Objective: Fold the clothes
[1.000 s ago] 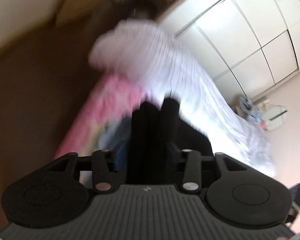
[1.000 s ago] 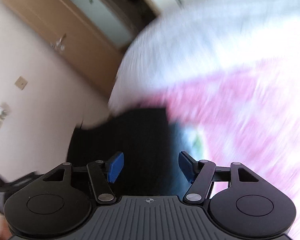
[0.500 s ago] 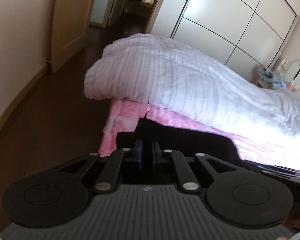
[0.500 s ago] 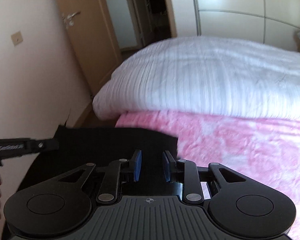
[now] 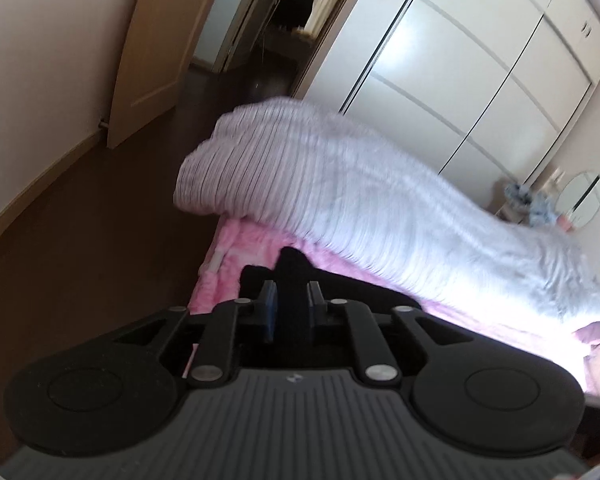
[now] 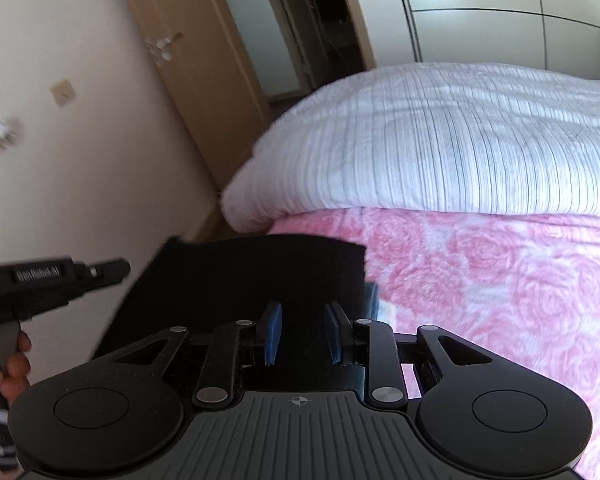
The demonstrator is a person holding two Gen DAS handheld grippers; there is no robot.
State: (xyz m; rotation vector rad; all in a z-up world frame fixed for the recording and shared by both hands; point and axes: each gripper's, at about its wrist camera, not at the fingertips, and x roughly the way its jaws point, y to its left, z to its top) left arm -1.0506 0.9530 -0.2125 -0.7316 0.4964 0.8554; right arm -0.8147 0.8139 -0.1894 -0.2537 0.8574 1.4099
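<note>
Both grippers have hold of one black garment [image 6: 260, 276], stretched between them above the near edge of the bed, over the pink rose blanket [image 6: 500, 280].

The left gripper [image 5: 291, 312] is clamped tight on a bunched bit of the cloth; a dark tuft pokes up past its blue pads [image 5: 269, 312] toward 12 o'clock. The right gripper [image 6: 302, 338] looks less sure: its pads [image 6: 273, 334] stand a bit apart with black cloth filling the gap, so prob. pinching a thick hem, but I can't tell for certain that it bites. In the right wrist view the garment's top edge runs from approx. 9 o'clock, where the other gripper comes in, w/ a hand [image 6: 8, 368] on its handle, across to 1 o'clock.

Step in hand, as I judge it: the piece is held up taut by two points, either to be spread on the blanket or carried over for a fold. Can't tell which. Either way the next move needs both ends kept level and the grip kept firm.

Count:
- 2 grippers
- 1 black garment
- 1 pink blanket
- 1 white striped duvet [image 6: 440, 140] at 12 o'clock
- 1 open wooden door [image 5: 156, 52] at 11

Behind all that is the wardrobe [image 5: 480, 80], w/ several white panels, no. unclear.
</note>
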